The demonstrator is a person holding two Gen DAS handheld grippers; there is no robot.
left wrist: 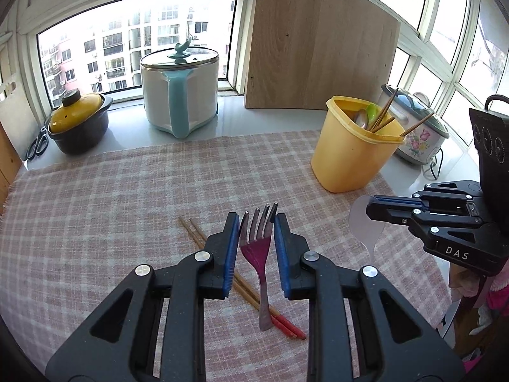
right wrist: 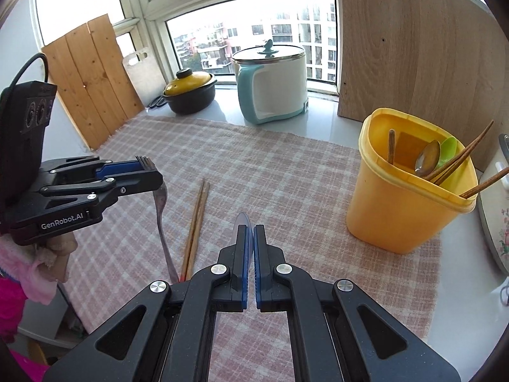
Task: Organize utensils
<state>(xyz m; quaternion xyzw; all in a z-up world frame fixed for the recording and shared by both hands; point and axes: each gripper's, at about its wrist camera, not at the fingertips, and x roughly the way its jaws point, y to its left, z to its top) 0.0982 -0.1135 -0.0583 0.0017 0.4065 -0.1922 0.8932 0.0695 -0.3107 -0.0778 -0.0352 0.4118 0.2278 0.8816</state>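
"DAS" in white capitals on the side of the black two-finger right gripper [left wrist: 378, 211], read from the left wrist view. "GenRobot.AI" in white on the side of the black two-finger left gripper [right wrist: 149, 168], read from the right wrist view. No other legible text: none on the yellow plastic utensil tub [right wrist: 410, 197], none on the white-and-teal electric pot [left wrist: 179, 95], none on the floral rice cooker [left wrist: 420, 133].

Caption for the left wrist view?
Left gripper holds a fork above chopsticks on checked cloth; yellow holder behind.
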